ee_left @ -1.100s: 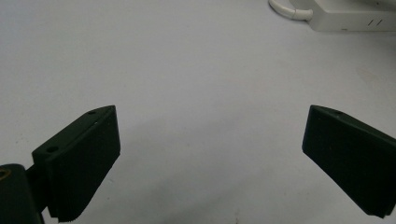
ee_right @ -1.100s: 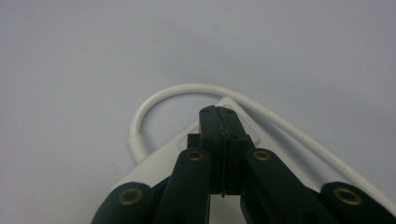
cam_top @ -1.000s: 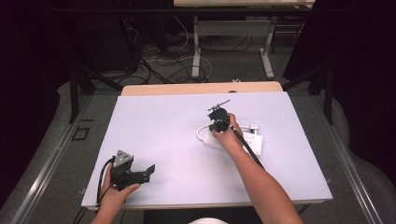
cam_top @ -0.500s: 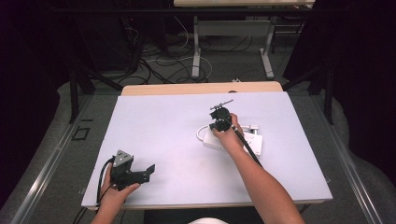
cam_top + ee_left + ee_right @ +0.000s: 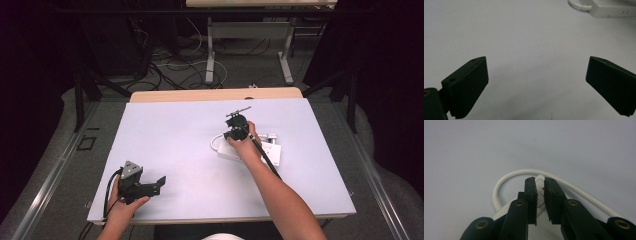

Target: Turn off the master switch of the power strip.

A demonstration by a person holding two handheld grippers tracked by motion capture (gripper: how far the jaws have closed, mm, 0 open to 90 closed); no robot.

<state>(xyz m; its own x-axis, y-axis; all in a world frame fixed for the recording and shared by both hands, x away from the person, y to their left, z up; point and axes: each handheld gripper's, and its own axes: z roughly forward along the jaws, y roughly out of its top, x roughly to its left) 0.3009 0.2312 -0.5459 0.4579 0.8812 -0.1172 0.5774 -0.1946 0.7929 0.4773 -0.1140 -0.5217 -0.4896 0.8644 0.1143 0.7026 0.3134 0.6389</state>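
Observation:
A white power strip (image 5: 272, 153) lies on the pale table (image 5: 175, 130), its white cable (image 5: 214, 143) looping off its left end. My right gripper (image 5: 231, 136) points down at that end. In the right gripper view its jaws (image 5: 540, 181) stand a narrow gap apart, having just been opening. Past the gap lie the strip's end (image 5: 539, 178) and a small red switch (image 5: 543, 188); the pads press on nothing. The cable (image 5: 499, 185) curves round behind the tips. My left gripper (image 5: 159, 185) rests at the table's front left, jaws wide open (image 5: 536, 75) and empty, with the strip (image 5: 610, 11) far off.
A white plug (image 5: 272, 136) sits just behind the strip. A wooden board (image 5: 215, 94) borders the table's far edge. Beyond it a desk frame (image 5: 210, 50) and loose cables (image 5: 165, 70) stand on the dark floor.
None of the hands or the strip has visibly moved in the high view.

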